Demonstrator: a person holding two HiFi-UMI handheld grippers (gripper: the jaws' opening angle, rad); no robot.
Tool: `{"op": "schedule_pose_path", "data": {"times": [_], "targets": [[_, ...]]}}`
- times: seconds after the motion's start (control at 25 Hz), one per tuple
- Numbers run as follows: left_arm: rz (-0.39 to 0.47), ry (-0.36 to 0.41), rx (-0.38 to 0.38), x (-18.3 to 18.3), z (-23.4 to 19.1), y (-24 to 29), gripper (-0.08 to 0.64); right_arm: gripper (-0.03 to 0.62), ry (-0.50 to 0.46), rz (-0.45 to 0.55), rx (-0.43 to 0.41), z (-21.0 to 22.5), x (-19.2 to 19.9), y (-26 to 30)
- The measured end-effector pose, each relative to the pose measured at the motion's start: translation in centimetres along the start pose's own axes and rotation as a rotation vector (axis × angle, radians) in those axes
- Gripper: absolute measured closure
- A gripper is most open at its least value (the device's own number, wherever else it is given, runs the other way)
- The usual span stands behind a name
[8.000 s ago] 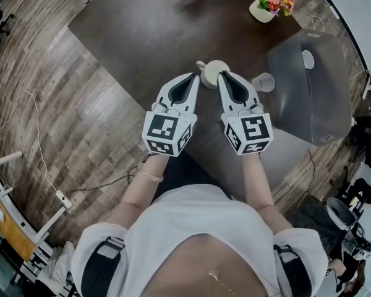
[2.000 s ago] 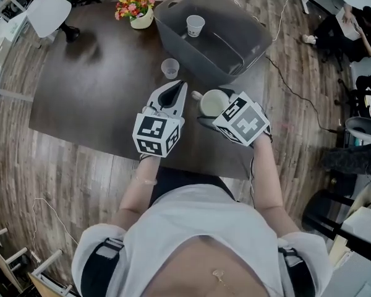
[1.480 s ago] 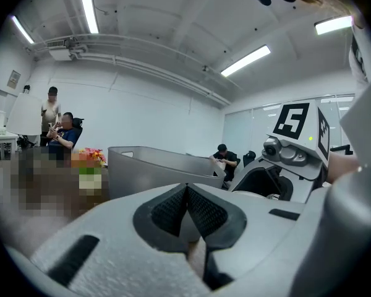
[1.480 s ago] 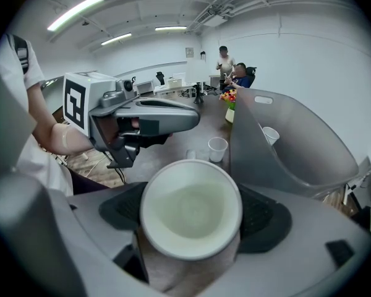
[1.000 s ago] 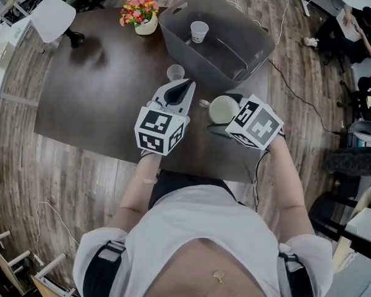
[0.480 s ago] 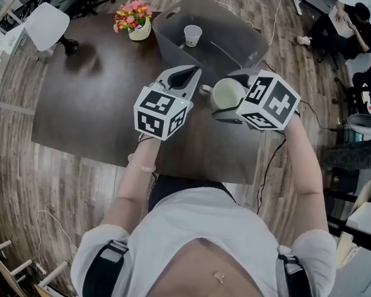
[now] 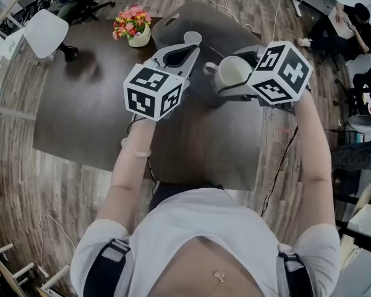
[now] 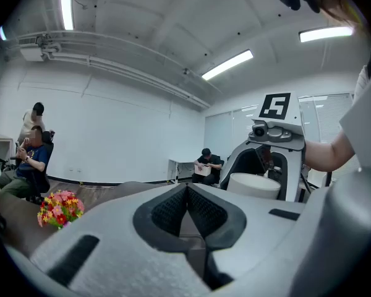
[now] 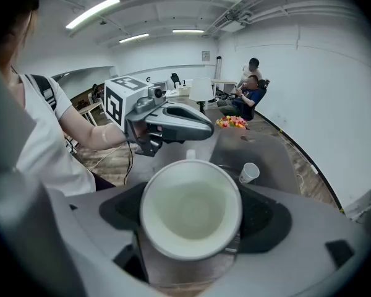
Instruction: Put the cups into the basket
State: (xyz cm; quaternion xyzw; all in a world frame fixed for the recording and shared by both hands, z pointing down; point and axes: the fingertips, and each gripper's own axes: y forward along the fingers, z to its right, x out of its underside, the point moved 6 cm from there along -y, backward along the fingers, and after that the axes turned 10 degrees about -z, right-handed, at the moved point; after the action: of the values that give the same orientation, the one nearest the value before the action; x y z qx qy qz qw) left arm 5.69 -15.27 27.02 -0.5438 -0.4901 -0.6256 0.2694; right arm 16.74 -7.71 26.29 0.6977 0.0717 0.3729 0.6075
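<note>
Head view looks steeply down; the 2 tool views face each other, sharing the flowers [image 8: 60, 208]

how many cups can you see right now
2. A white mug is clamped in the right gripper, and a paper cup stands in the grey basket. The left gripper may hide more.

White T-shirt [image 7: 198, 237] with black shoulder straps [image 7: 103, 270].

The left gripper [image 7: 185, 50] and right gripper [image 7: 233, 74] hide most of the grey plastic basket [image 7: 205, 16]; of the white paper cup [image 7: 192, 38] inside, only the rim shows.
</note>
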Motion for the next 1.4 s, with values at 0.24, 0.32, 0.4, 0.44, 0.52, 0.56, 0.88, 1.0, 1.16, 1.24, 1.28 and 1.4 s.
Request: {"op": "schedule_pose_path", "data": {"times": [0.24, 0.32, 0.4, 0.44, 0.52, 0.56, 0.88, 1.0, 1.16, 1.24, 1.28, 1.4], "targets": [[0.022, -0.003, -0.025, -1.6, -2.3, 0.9, 0.549, 0.179, -0.01, -0.009, 0.029, 2.8, -1.5, -0.3], [0.013, -0.002, -0.03, -1.3, -2.6, 1.3, 0.549, 0.179, -0.011, -0.018, 0.024, 3.3, -1.6, 0.1], [0.004, 0.005, -0.049, -0.9, -3.1, 1.7, 0.549, 0.179, -0.013, -0.027, 0.019, 4.0, -1.6, 0.6], [0.001, 0.007, -0.059, -0.7, -3.4, 1.9, 0.549, 0.179, -0.012, -0.031, 0.016, 4.3, -1.6, 0.8], [-0.002, -0.002, -0.065, -0.4, -3.8, 2.4, 0.549, 0.179, -0.01, -0.038, 0.01, 5.0, -1.5, 1.4], [-0.004, -0.009, -0.065, -0.3, -4.1, 2.6, 0.549, 0.179, -0.009, -0.042, 0.007, 5.4, -1.5, 1.7], [-0.014, -0.055, -0.078, 1.4, -6.1, 3.4, 0.549, 0.179, -0.006, -0.062, -0.028, 7.9, -1.8, 4.8], [-0.012, -0.082, -0.076, 2.1, -6.9, 3.3, 0.549, 0.179, -0.003, -0.074, -0.03, 8.9, -2.1, 6.2], [-0.009, -0.112, -0.081, 3.1, -8.1, 3.1, 0.549, 0.179, 0.019, -0.061, -0.034, 10.3, -2.9, 8.0], [-0.005, -0.128, -0.084, 3.6, -8.5, 2.9, 0.549, 0.179, 0.028, -0.055, -0.035, 10.8, -3.2, 8.9], [-0.004, -0.134, -0.086, 3.9, -8.6, 2.8, 0.549, 0.179, 0.028, -0.056, -0.034, 11.1, -3.3, 9.4], [0.005, -0.149, -0.091, 4.5, -9.0, 2.5, 0.549, 0.179, 0.026, -0.063, -0.026, 11.8, -3.7, 11.0]]}}
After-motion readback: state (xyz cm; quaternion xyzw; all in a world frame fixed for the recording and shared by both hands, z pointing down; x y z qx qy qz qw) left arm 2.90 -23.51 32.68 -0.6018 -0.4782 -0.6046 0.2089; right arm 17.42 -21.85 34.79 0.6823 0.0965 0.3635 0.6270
